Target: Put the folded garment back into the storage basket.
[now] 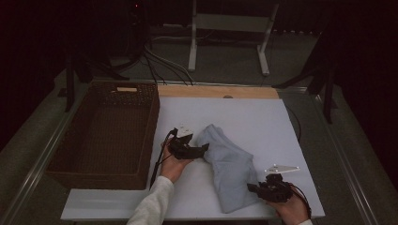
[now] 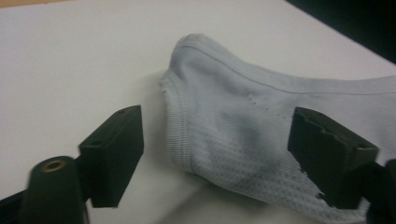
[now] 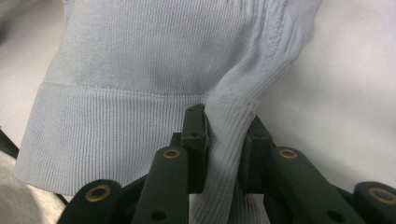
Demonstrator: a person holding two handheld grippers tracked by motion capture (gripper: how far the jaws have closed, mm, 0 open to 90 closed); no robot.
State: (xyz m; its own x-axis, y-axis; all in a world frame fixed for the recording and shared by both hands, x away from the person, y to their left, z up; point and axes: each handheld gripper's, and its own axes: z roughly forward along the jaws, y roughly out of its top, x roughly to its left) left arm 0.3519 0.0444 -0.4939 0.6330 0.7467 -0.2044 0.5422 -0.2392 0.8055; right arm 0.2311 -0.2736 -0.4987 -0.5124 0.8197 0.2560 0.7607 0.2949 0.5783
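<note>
Between the right gripper (image 3: 223, 140) pads, pinched ribbed hem of garment (image 1: 230, 164), anchoring; left gripper (image 2: 219, 154) agape astride the far end, unclamped.

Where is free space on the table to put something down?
Free: the white table beyond the pale blue garment, up to the wooden strip, and the woven basket. Crowded: the near edge, around both grippers.

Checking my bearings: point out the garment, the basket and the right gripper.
garment (image 1: 230, 161), high view, middle of the pale blue cloth.
basket (image 1: 151, 129), high view, right wall.
right gripper (image 3: 229, 140), right gripper view, between jaws pinching the ribbed hem.
</note>
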